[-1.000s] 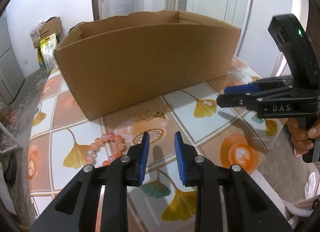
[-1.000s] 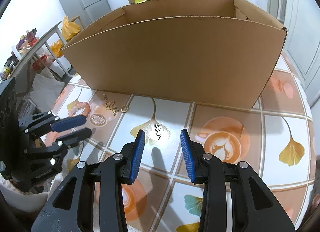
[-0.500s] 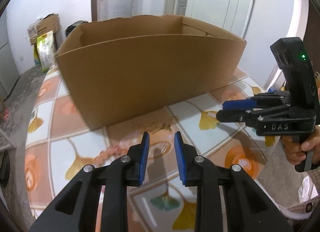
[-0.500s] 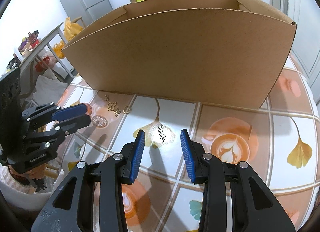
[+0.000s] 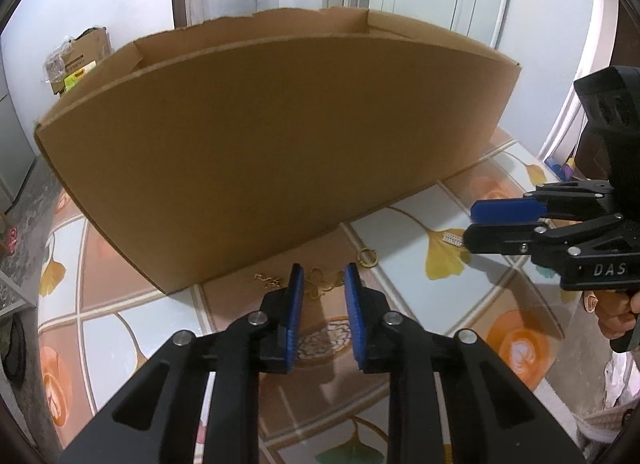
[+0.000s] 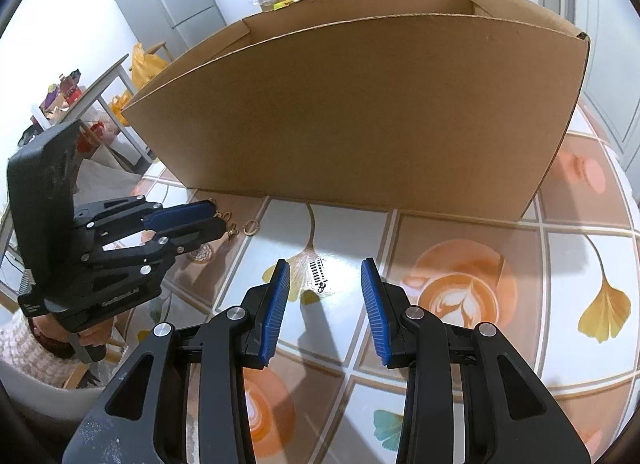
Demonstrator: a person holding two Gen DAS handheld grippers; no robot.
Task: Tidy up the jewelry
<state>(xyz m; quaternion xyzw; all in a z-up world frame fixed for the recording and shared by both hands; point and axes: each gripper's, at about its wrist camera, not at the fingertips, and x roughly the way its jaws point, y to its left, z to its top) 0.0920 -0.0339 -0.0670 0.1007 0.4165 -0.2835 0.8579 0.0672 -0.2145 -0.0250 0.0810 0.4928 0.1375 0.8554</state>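
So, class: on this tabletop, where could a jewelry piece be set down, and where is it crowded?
Bare room: the tablecloth right of the right gripper, bordered by the cardboard box wall. Crowded: beside the box's left end, where the gold chain, gold ring and left gripper bunch together. The rhinestone hair clip lies before the right gripper.

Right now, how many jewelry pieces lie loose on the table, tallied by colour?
Gold: 2, a chain and a ring
Silver: 1, a small bar piece
Total: 3, all on the table in front of the box, none in either tool.
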